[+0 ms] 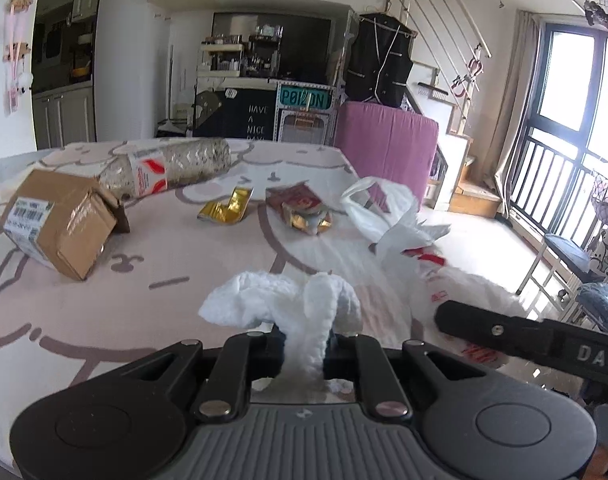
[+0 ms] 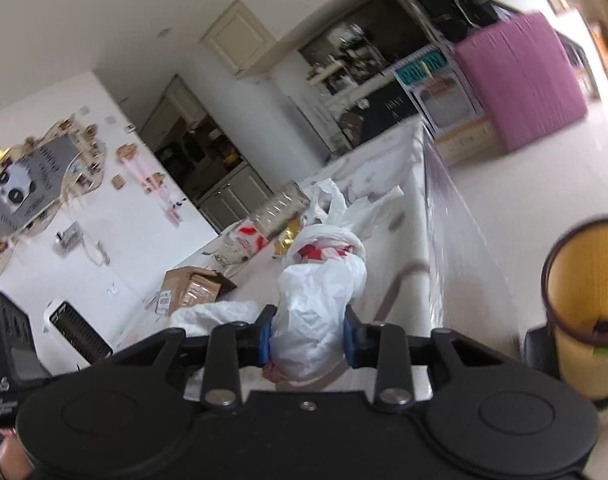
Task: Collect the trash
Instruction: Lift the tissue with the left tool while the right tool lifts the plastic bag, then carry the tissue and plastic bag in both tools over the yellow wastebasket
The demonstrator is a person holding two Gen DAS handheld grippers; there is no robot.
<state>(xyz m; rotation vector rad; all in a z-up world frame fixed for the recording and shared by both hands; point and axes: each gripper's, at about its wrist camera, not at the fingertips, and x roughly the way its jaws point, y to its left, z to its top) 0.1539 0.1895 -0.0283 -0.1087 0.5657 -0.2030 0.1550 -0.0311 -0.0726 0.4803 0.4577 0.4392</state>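
Observation:
My left gripper [image 1: 306, 340] is shut on a crumpled white tissue [image 1: 279, 300], held just above the pink patterned table [image 1: 163, 288]. My right gripper [image 2: 308, 336] is shut on a white plastic bag [image 2: 324, 280] with red print; its blue pads [image 2: 265, 338] press the bag's near end from both sides. In the left wrist view that bag [image 1: 392, 216] lies along the table's right edge, with a right finger [image 1: 504, 330] reaching in from the right. Farther back lie a cardboard box [image 1: 59, 220], a crushed clear bottle [image 1: 171, 166], a gold wrapper [image 1: 227, 206] and a red-and-gold packet [image 1: 304, 208].
A yellow waste bin [image 2: 588, 304] with a dark rim stands on the floor to the right of the table's edge [image 2: 444, 208]. A pink cabinet [image 1: 388, 144] sits beyond the table's far right corner. Chairs and a balcony railing [image 1: 556, 184] are at the right.

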